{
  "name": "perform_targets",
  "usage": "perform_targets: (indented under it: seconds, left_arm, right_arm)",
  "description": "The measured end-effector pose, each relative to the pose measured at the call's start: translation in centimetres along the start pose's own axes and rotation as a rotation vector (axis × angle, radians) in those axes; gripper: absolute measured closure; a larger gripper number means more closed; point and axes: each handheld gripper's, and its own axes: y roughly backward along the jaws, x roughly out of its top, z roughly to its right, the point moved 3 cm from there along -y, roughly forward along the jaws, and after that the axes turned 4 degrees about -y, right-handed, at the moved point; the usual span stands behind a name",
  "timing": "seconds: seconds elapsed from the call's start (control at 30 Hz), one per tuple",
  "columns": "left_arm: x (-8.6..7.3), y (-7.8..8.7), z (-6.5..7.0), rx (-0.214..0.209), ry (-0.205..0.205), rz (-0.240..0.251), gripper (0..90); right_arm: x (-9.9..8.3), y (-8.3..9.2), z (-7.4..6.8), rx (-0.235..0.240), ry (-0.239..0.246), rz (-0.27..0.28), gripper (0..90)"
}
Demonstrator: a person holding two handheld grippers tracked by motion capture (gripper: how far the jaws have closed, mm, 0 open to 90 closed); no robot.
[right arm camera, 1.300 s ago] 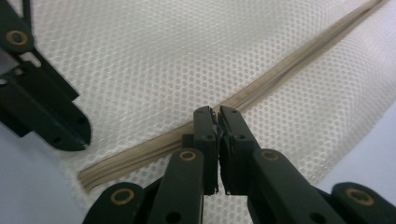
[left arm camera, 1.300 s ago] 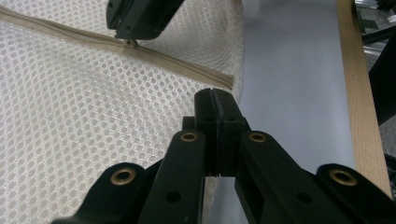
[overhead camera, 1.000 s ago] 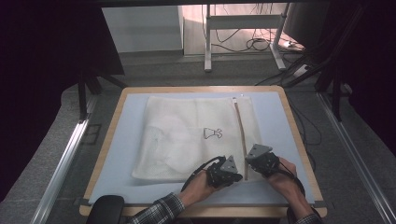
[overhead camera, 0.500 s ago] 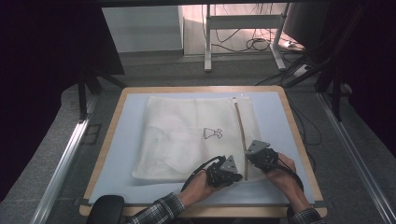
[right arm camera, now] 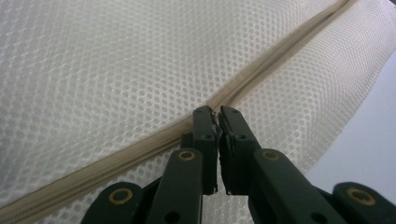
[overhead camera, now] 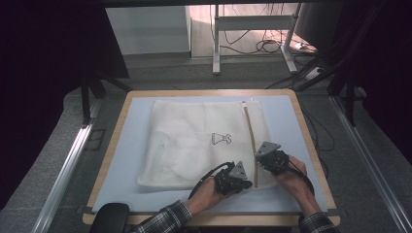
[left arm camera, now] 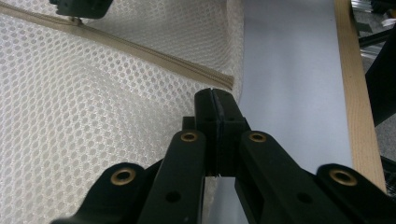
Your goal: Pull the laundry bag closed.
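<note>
Blue mat [overhead camera: 126,165] — zipper pull [right arm camera: 215,113] hardly discernible

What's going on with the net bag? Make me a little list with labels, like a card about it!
thing: white mesh laundry bag with a beige zipper and a small black printed figure
where: flat on the pale blue mat of the wooden-edged table
left gripper: shut, pinching the bag's near corner by the zipper's end
right gripper: shut on the zipper pull
zipper: looks closed ahead of the right gripper
</note>
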Motion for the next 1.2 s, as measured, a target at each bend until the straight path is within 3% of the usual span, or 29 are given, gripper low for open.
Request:
perform_targets:
  seconds: [0.27, 0.63, 0.83, 1.2]
  left_arm:
    - [0.0, 0.0, 0.0, -0.004, 0.004, 0.002, 90.0]
    - [0.0, 0.0, -0.1, -0.008, 0.008, 0.003, 90.0]
    - [0.0, 0.0, -0.1, -0.009, 0.007, 0.004, 90.0]
    - [0.0, 0.0, -0.1, -0.009, 0.008, 0.004, 90.0]
  right_arm:
    - [0.1, -0.6, 1.3, 0.045, -0.104, 0.023, 84.9]
    - [0.6, -1.5, 2.4, 0.074, -0.172, 0.029, 84.5]
    - [0.8, -1.7, 2.6, 0.09, -0.195, 0.041, 84.3]
    - [1.2, -2.2, 3.1, 0.063, -0.192, 0.037, 85.4]
